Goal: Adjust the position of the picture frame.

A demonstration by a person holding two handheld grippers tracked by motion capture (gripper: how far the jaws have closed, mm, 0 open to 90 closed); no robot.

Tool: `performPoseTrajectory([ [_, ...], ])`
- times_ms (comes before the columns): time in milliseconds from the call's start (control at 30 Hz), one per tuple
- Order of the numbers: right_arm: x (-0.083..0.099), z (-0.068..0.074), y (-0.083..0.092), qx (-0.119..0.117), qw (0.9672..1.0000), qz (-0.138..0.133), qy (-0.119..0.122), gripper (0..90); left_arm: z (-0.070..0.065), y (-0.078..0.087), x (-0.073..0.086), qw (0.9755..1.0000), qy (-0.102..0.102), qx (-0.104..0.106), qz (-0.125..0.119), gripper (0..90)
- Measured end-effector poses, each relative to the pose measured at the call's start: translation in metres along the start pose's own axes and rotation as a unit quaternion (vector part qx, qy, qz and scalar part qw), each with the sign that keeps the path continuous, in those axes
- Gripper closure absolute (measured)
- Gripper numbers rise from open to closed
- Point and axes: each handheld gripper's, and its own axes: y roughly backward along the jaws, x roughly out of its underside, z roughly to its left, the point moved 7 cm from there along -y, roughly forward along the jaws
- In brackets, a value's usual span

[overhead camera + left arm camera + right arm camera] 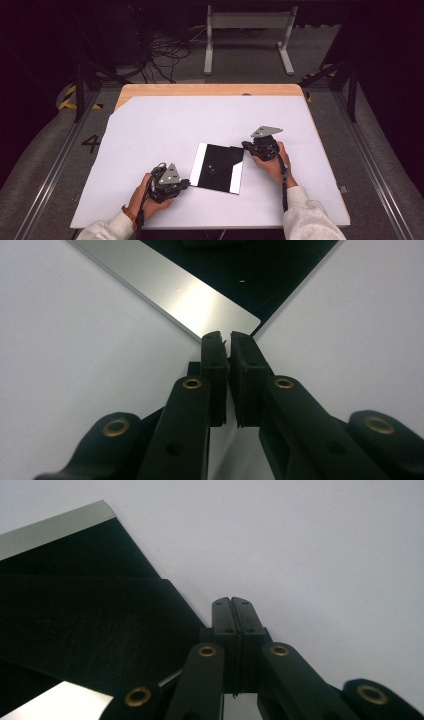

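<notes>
At the middle of the white table cover lies a flat black square panel with bright metal strips along two opposite edges. No container is in use. The left gripper rests at the panel's near-left corner, its jaws a hair apart with nothing between them. The right gripper sits just beside the panel's far-right corner, jaws pressed fully together, empty.
</notes>
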Motion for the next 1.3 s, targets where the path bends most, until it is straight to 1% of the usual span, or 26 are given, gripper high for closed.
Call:
performPoseTrajectory([
  [100,-0.001,-0.001,0.0,-0.005,1.0,-0.002,-0.007,90.0,0.001,0.0,0.0,1.0,-0.003,0.0,0.0,85.0],
  [200,0.001,-0.001,-0.003,-0.005,0.9999,0.009,0.001,90.0,0.002,-0.001,-0.001,1.0,-0.002,0.002,0.0,84.7],
  [267,0.0,-0.002,-0.003,-0.005,0.9999,0.011,0.002,90.0,0.003,-0.001,-0.001,1.0,-0.005,0.002,0.001,84.7],
  [333,0.001,-0.004,-0.004,-0.003,0.9999,0.014,0.001,90.0,0.004,-0.002,-0.002,1.0,-0.002,0.001,0.0,84.7],
  [400,0.001,-0.003,-0.007,-0.001,0.9998,0.019,0.006,90.0,0.006,-0.002,-0.002,1.0,-0.003,0.003,0.0,84.7],
  [433,0.001,-0.003,-0.007,-0.001,0.9997,0.021,0.013,90.0,0.006,-0.002,-0.002,1.0,-0.004,0.003,0.0,84.8],
  [500,0.001,-0.004,-0.006,-0.002,0.9996,0.024,0.015,90.0,0.007,-0.003,-0.002,1.0,-0.004,-0.001,-0.001,84.9],
  [567,0.003,-0.004,-0.003,-0.01,0.9993,0.033,0.018,90.0,0.008,-0.003,-0.003,0.9999,-0.007,-0.008,0.0,85.1],
  [633,0.005,-0.004,0.0,-0.019,0.999,0.038,0.017,90.0,0.009,-0.003,-0.003,1.0,-0.004,-0.007,-0.001,85.3],
  [733,0.009,-0.003,0.004,-0.026,0.999,0.036,0.006,90.0,0.012,-0.004,-0.004,0.9999,-0.003,-0.01,-0.002,85.3],
  [900,0.016,0.0,0.013,-0.028,0.9989,0.035,0.01,90.0,0.016,-0.006,-0.005,0.9998,0.0,-0.018,-0.003,85.2],
  [967,0.019,0.0,0.016,-0.032,0.9989,0.035,0.006,90.0,0.018,-0.007,-0.007,0.9998,-0.001,-0.022,-0.002,84.7],
  [1000,0.02,0.001,0.017,-0.034,0.9988,0.035,0.004,90.0,0.02,-0.007,-0.008,0.9996,-0.006,-0.027,0.0,84.6],
  [1067,0.023,0.003,0.021,-0.042,0.9984,0.037,-0.001,90.0,0.024,-0.009,-0.01,0.9995,-0.005,-0.032,0.0,84.8],
  [1133,0.025,0.006,0.023,-0.048,0.9982,0.035,0.003,90.0,0.028,-0.012,-0.012,0.9995,-0.001,-0.032,-0.002,84.9],
  [1200,0.026,0.011,0.025,-0.049,0.998,0.039,0.012,90.0,0.031,-0.013,-0.014,0.9995,-0.003,-0.033,0.0,85.0],
  [1233,0.026,0.013,0.025,-0.044,0.998,0.041,0.021,90.0,0.033,-0.014,-0.015,0.9994,-0.007,-0.034,0.002,85.1],
  [1267,0.026,0.015,0.026,-0.04,0.9979,0.043,0.029,90.0,0.034,-0.015,-0.016,0.9994,-0.004,-0.034,0.001,85.1],
  [1300,0.027,0.016,0.026,-0.039,0.9979,0.044,0.029,90.0,0.036,-0.016,-0.017,0.9994,0.0,-0.034,0.001,85.1],
])
